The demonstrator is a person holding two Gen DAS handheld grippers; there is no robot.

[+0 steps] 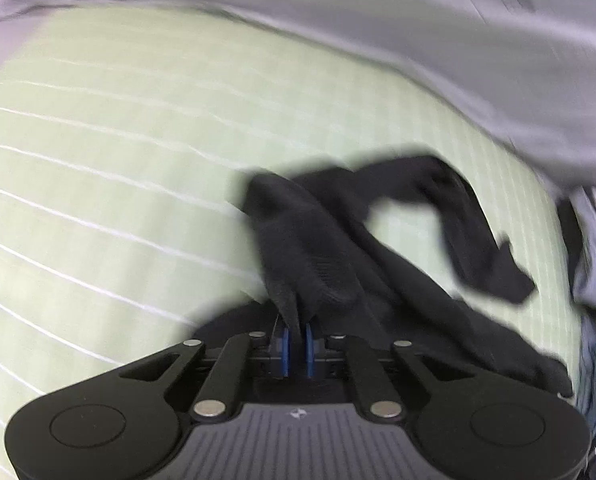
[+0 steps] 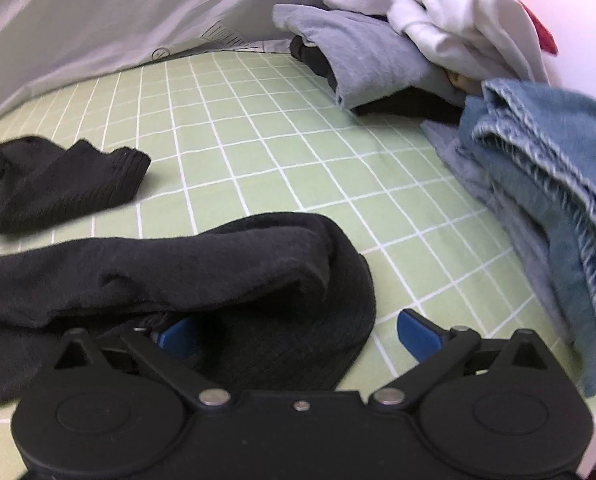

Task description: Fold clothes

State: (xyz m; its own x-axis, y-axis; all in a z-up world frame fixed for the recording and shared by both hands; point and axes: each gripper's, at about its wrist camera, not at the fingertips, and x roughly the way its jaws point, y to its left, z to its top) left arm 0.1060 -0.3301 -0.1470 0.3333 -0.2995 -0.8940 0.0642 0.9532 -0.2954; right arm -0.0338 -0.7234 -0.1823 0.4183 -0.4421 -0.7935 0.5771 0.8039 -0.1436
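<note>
Fingers (image 1: 285,350) of left gripper (image 1: 297,350) pinch black sock (image 1: 310,248), trailing rightward.

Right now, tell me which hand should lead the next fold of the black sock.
Left. Its tool is already shut on the black sock, while the right tool stands open, gripping nothing.

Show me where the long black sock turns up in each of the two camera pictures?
Left wrist view: the long black sock runs from centre to lower right, pinched in the shut left gripper.
Right wrist view: it lies across the lower left, beneath the open right gripper.
Shared landmark: the green checked sheet.
</note>
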